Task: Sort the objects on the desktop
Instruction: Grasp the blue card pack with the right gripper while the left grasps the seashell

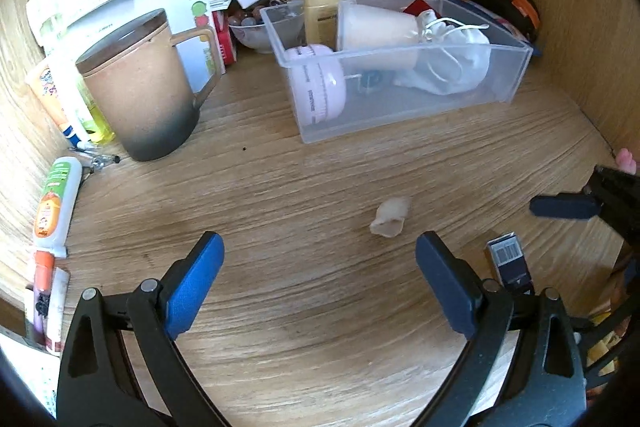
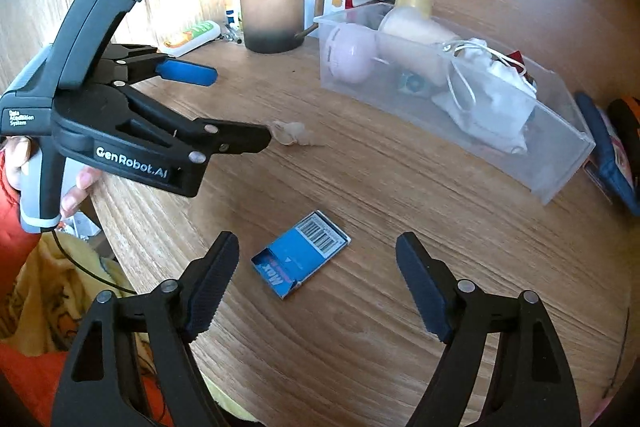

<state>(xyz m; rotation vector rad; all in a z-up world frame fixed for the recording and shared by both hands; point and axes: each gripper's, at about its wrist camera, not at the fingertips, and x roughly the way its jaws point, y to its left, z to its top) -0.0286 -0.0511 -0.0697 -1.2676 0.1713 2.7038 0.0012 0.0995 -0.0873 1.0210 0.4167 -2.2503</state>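
A small blue card box (image 2: 301, 254) with a barcode lies flat on the wooden desk. My right gripper (image 2: 317, 239) hovers over it, open, with the box in the gap and neither pad touching it. A crumpled beige scrap (image 1: 391, 217) lies just beyond my left gripper (image 1: 320, 239), which is open and empty. In the right wrist view the left gripper (image 2: 236, 107) points at the scrap (image 2: 294, 135), its lower tip close beside it. A clear plastic bin (image 1: 400, 103) holds a pink round case, a cream bottle and a white drawstring pouch.
A brown mug (image 1: 140, 87) stands at the left, with tubes (image 1: 54, 203), pens and a stack of papers behind it. A bowl of beads (image 1: 250, 31) sits by the bin. An orange and black item (image 1: 508, 7) lies at the far right. The desk edge (image 2: 120, 227) runs at the lower left.
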